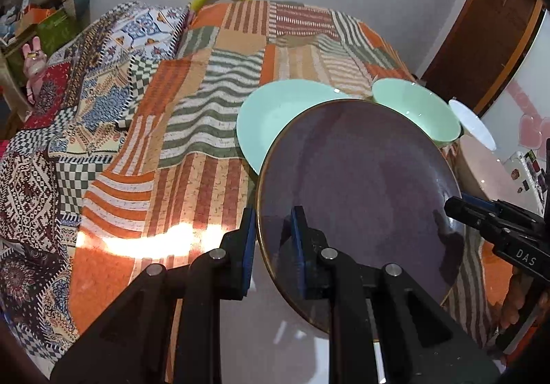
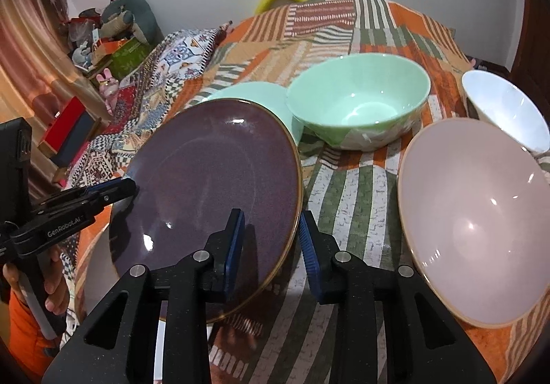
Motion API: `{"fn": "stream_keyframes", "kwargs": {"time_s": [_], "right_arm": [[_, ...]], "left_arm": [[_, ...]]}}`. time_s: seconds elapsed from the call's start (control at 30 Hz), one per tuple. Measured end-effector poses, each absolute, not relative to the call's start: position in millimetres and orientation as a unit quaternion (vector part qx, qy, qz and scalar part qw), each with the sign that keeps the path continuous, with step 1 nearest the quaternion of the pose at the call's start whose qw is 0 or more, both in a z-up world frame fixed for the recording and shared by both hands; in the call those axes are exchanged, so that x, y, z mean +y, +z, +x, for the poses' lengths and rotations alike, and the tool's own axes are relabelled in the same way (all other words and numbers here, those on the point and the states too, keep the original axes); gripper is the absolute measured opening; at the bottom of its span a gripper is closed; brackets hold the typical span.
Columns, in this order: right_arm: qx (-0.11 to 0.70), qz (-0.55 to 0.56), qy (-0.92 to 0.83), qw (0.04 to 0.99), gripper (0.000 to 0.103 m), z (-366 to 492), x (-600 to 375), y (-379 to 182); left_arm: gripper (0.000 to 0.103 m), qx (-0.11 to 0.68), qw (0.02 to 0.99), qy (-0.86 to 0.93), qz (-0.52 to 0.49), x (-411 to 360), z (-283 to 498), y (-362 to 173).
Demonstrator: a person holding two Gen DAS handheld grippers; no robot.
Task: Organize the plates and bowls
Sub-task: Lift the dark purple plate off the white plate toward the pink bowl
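Both grippers clamp the purple plate (image 2: 209,184) by opposite edges. Left gripper (image 1: 273,246): its blue pads are nearly together, the plate's gold rim nipped between them, one finger (image 1: 299,246) lying over the plate's face and the other below the rim. Right gripper (image 2: 271,246): jaws narrow too, one pad on top of the plate, the other under its edge on the cloth side.

The plate sits tilted above the patchwork cloth (image 1: 192,116), and its near edge is cut off behind the gripper bodies in both views. It hides much of the mint plate (image 1: 271,116) behind it (only a crescent shows from the right wrist). A green bowl (image 2: 361,98) stands upright just beyond, and its base is hard to read. To the right a pink bowl (image 2: 481,212) leans toward the camera, and a white bowl (image 2: 508,109) behind it is partly covered by the pink rim. A hand (image 2: 51,284) on the left gripper's handle shows only in part.
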State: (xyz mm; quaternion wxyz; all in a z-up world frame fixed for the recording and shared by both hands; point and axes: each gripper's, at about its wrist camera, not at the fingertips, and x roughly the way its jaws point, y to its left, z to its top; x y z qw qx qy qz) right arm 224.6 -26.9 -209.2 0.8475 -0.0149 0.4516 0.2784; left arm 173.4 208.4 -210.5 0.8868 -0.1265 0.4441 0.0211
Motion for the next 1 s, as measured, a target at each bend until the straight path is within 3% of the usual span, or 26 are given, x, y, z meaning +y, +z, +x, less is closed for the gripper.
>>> {"fn": "stream_keyframes", "kwargs": {"time_s": [0.57, 1.0], "right_arm": [[0.398, 0.007, 0.289, 0.871, 0.03, 187.3, -59.0, -160.1], [0.364, 0.022, 0.28, 0.888, 0.03, 153.2, -107.0, -141.7]], "left_arm": [[0.019, 0.375, 0.921, 0.027, -0.1, 169.3, 111.7, -135.9], [0.019, 0.365, 0.928, 0.011, -0.077, 118.4, 76.3, -116.3]]}}
